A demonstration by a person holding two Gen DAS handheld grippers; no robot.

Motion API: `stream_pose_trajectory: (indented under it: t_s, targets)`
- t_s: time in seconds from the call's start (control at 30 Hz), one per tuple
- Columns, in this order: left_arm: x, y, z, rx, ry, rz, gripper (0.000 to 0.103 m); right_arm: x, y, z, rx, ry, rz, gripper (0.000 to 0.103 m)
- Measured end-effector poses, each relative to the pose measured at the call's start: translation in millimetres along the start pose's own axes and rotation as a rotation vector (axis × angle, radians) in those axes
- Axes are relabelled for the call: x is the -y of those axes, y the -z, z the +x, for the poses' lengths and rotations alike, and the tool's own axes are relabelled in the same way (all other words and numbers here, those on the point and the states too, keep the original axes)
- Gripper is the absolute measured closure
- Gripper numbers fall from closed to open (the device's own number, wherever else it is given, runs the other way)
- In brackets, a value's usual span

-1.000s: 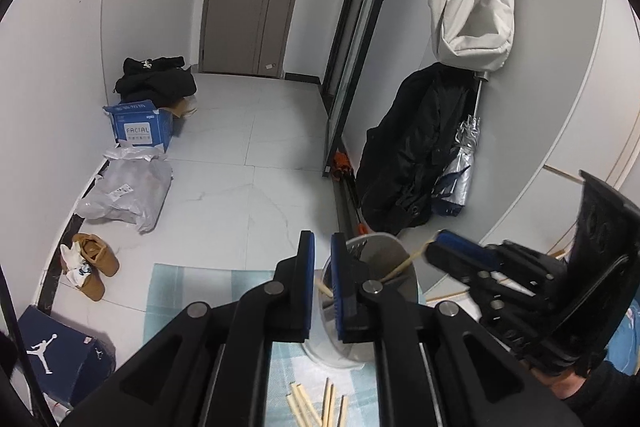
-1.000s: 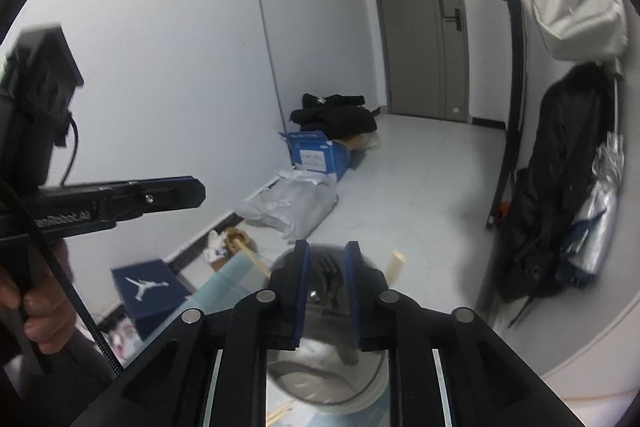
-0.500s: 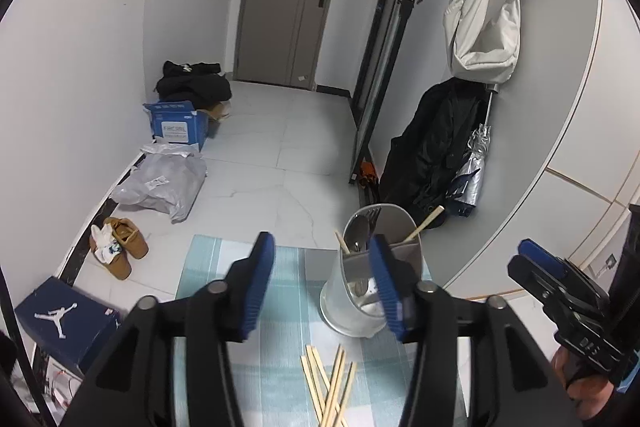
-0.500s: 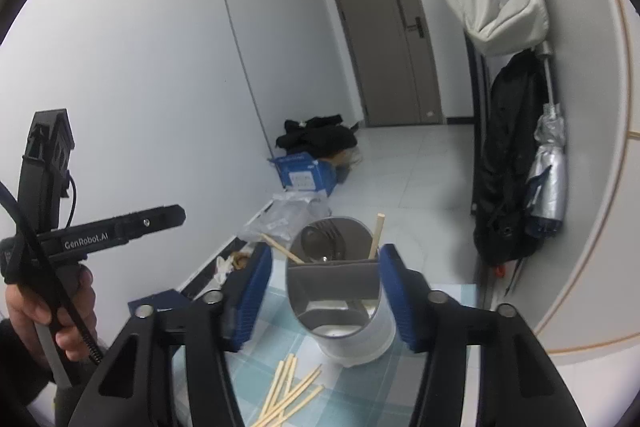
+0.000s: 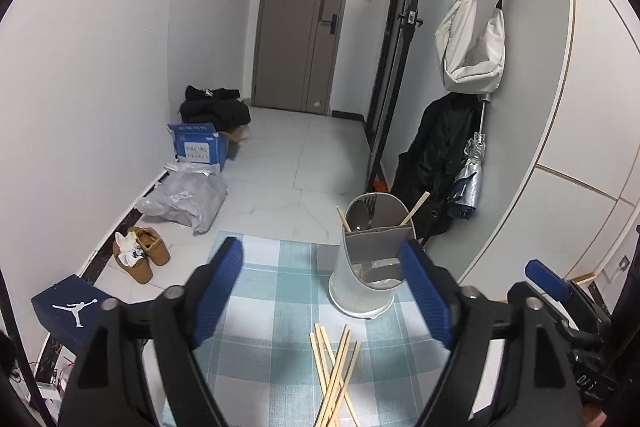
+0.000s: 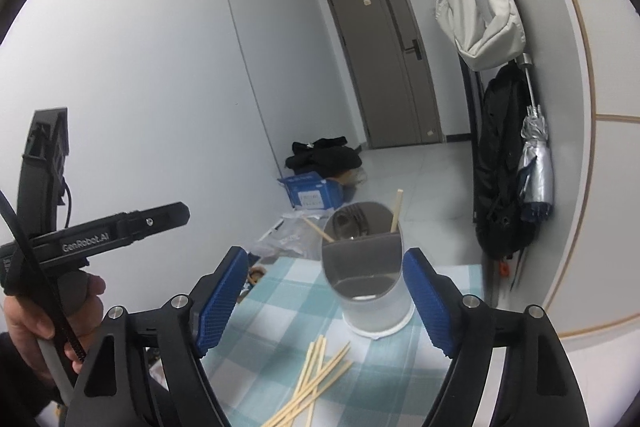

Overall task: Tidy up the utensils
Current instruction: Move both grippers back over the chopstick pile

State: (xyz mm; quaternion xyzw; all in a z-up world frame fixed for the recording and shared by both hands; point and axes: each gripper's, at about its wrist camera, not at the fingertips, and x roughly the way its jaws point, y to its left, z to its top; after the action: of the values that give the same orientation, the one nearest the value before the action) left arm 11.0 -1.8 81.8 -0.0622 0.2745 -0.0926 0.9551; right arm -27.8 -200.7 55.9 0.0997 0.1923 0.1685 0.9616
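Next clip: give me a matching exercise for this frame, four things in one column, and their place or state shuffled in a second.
Things:
1. loose wooden chopsticks
2. grey plastic utensil holder
3. white fabric shoulder bag
4. left gripper

Places or states:
A. hanging on the wall
B. jaws wide apart, nothing between them
C. scattered flat on the blue-and-white checked cloth
D. upright on the cloth, two chopsticks leaning inside

Pairs: 1-C, 2-D, 3-A, 4-B

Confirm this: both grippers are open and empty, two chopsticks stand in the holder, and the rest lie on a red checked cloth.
Wrong colour. The cloth is blue-green checked, not red, as the left wrist view shows. The rest holds: left gripper and right gripper open and empty, two chopsticks in the holder.
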Motion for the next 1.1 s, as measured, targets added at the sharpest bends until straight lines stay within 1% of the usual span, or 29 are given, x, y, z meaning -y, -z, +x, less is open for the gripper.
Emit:
stream_pose_trajectory:
  t_s: [0.03,0.1,0.23,0.3,0.37,0.53,0.73,0.87,0.97,1.03,1.1]
  targets:
    - [-0.7,3.3,-1.1,0.011,-0.015,-0.006,0.017,-0.5,3.1,-1.5,0.004,-0.001,0.002,0.02]
    - [-3.8,9.8,-3.3,0.031,-0.034,-0.019,0.012,-0.3,11.5,-6.6,0.021,-0.021,0.018,0.015]
    - [-8.2,23.9,-3.9,0.059,-0.052,-0.019,0.007,-2.2,26.6,-9.6,0.031,-0.024,0.022,0.011]
    - [-8.6,31.2,0.0,0.056,-0.06,-0.003,0.002,-3.2,34.0,-8.0,0.02,-0.015,0.024,0.01]
    - [-9.2,38.7,1.3,0.053,-0.067,0.005,0.002,-2.7,42.4,-5.3,0.002,-0.005,0.03,0.007]
    - [-13.2,54.1,11.5,0.038,-0.08,0.0,0.002,0.6,57.0,2.2,-0.037,0.031,0.028,0.003]
    - [-19.7,71.5,29.4,-0.007,-0.083,-0.006,0.002,6.5,70.8,15.6,-0.119,0.094,0.032,0.003]
    - [-30.6,77.8,38.6,-0.032,-0.076,-0.033,0.002,9.0,78.8,27.9,-0.18,0.133,0.032,0.003]
    - [-40.1,82.6,43.0,-0.043,-0.08,-0.045,0.002,13.7,86.1,38.9,-0.23,0.144,0.052,0.003]
    - [-45.7,84.5,47.7,-0.062,-0.083,-0.054,0.002,17.5,91.2,49.0,-0.275,0.167,0.067,0.003]
    - [-52.5,85.5,53.9,-0.097,-0.059,-0.08,0.002,22.4,97.4,63.5,-0.34,0.186,0.089,0.003]
